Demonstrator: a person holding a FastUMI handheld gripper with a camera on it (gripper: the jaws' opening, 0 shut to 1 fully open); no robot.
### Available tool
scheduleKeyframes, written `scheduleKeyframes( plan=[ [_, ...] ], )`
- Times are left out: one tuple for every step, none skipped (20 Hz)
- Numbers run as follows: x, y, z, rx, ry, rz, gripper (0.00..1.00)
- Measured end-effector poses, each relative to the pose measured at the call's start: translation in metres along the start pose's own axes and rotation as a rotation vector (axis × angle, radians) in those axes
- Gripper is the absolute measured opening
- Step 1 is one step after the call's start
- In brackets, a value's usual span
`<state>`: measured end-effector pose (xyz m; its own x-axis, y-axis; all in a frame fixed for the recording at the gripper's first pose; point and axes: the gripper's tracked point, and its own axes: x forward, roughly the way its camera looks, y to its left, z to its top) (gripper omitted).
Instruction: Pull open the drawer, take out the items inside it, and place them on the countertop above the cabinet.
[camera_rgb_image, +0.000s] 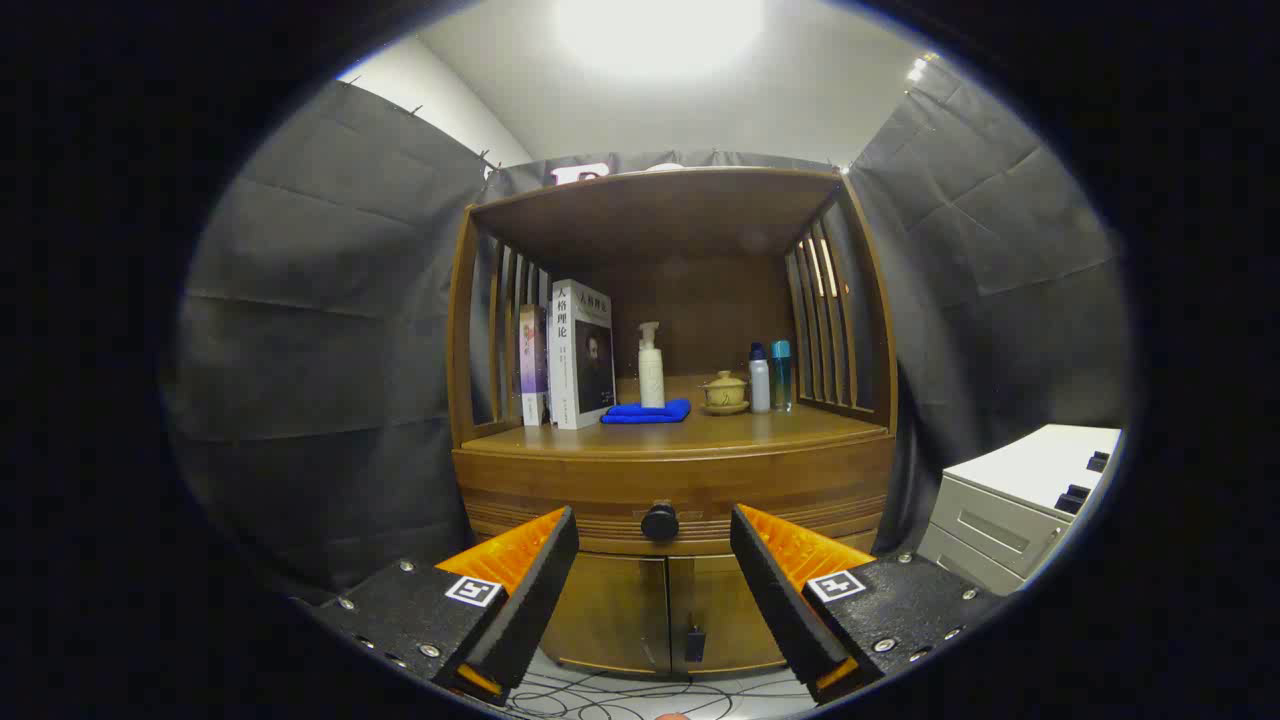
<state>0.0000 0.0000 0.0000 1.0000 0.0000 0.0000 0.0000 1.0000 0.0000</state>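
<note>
The tool (655, 545) is spread wide, grasping nothing, its orange fingers (520, 550) flanking the black knob (660, 521) of the closed drawer (675, 490) just ahead. Above lies the worktop (700, 432), carrying books (580, 352), a blue cloth (647, 411) and bottles (770, 377).

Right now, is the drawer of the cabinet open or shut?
Shut. The drawer front lies flush with the cabinet, its knob untouched just ahead of the open gripper fingers.
</note>
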Motion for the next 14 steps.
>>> scheduleKeyframes(
  plan=[
    [-0.0007, 0.0019, 0.0024, 0.001, -0.008, 0.007, 0.95],
    [-0.0015, 0.0021, 0.003, -0.001, -0.014, 0.007, 0.95],
    [-0.0013, 0.0026, 0.0022, 0.0, -0.012, 0.012, 0.95],
    [-0.0013, 0.003, -0.0015, 0.002, -0.004, 0.016, 0.95],
    [-0.0007, 0.0027, -0.0022, 0.001, 0.001, 0.016, 0.95],
    [-0.001, 0.0023, -0.0008, -0.002, 0.002, 0.016, 0.95],
    [0.0, 0.0026, 0.0007, -0.003, 0.003, 0.019, 0.95],
    [-0.0002, 0.0029, -0.0001, -0.001, 0.004, 0.021, 0.95],
    [0.0008, 0.0036, 0.0012, 0.004, 0.005, 0.024, 0.95],
    [0.001, 0.0051, 0.0011, 0.009, 0.007, 0.028, 0.95],
    [0.0021, 0.0064, 0.0013, 0.012, 0.008, 0.031, 0.95],
    [0.0026, 0.0071, 0.0016, 0.012, 0.01, 0.035, 0.95],
    [0.0038, 0.0076, 0.0029, 0.01, 0.011, 0.037, 0.95],
    [0.0049, 0.007, 0.0036, 0.007, 0.012, 0.037, 0.95]
  ],
)
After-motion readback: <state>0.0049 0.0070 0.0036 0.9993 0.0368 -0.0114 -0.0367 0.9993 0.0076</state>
